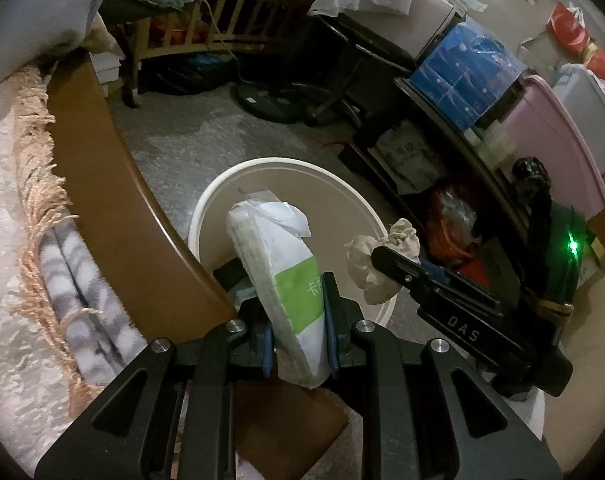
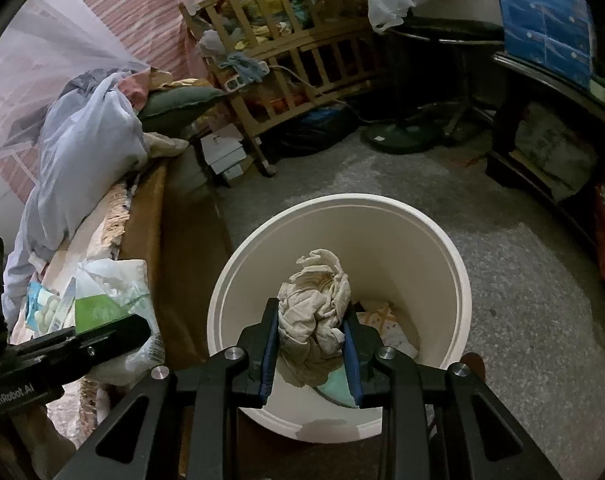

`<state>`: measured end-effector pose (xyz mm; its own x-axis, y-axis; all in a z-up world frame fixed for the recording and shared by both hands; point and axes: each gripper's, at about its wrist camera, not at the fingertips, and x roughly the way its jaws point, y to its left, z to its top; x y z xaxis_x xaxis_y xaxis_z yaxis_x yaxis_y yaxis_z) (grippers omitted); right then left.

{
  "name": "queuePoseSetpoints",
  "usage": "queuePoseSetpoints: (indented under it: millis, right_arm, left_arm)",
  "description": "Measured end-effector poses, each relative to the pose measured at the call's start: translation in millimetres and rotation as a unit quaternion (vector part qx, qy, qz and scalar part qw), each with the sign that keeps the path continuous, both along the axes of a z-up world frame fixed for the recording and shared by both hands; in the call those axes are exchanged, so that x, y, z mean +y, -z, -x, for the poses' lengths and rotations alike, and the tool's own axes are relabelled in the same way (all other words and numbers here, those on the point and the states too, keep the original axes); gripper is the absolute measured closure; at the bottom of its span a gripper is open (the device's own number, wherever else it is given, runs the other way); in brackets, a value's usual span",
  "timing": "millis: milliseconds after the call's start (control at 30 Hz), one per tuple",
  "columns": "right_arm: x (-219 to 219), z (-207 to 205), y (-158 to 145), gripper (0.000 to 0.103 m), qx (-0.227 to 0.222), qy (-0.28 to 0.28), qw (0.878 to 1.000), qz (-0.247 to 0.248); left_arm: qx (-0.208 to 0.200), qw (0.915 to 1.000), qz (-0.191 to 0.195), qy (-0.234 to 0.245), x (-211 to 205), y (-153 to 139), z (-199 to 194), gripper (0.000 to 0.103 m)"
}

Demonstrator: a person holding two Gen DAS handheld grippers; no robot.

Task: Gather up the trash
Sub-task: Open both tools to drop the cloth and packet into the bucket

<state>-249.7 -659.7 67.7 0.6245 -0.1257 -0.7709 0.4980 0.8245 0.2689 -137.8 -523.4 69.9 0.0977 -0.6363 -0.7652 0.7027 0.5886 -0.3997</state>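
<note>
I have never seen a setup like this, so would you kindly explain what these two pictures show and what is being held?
A person holds a two-finger gripper in each hand, each carrying a wide-angle camera that looks along its fingers. The left camera shows the left gripper shut on a white and green packet. The right camera shows the right gripper shut on a crumpled tissue wad. Both hang over a cream bin on the grey floor, beside a bed. Some scraps already lie in the bin.

White-and-green packet point(image 1: 286, 276) and crumpled beige tissue point(image 2: 316, 312) hang over the open white bin point(image 2: 442, 240), which stands on the floor.
</note>
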Motion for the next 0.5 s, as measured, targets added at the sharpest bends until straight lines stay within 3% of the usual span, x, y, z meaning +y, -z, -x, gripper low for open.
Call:
queuePoseSetpoints:
  millis: [233, 267, 300, 367, 500]
  right_arm:
    - [-5, 0, 5, 0.076, 0.002, 0.011, 1.000, -0.010]
    - [-6, 0, 5, 0.073, 0.003, 0.016, 1.000, -0.010]
    - [-8, 0, 6, 0.063, 0.004, 0.022, 1.000, -0.011]
    - [-12, 1, 7, 0.059, 0.005, 0.034, 0.999, -0.017]
    - [-12, 2, 6, 0.059, 0.003, 0.037, 0.999, -0.018]
  left_arm:
    - [0.011, 0.9997, 0.020, -0.004, 0, 3, -3, 0.081]
    - [0.014, 0.9996, 0.023, -0.004, 0, 3, -3, 0.074]
    - [0.017, 0.9995, 0.026, -0.005, 2, 3, -4, 0.063]
    - [0.024, 0.9992, 0.032, -0.006, 4, 2, -5, 0.053]
    - [0.019, 0.9994, 0.028, -0.012, 10, -3, -4, 0.053]
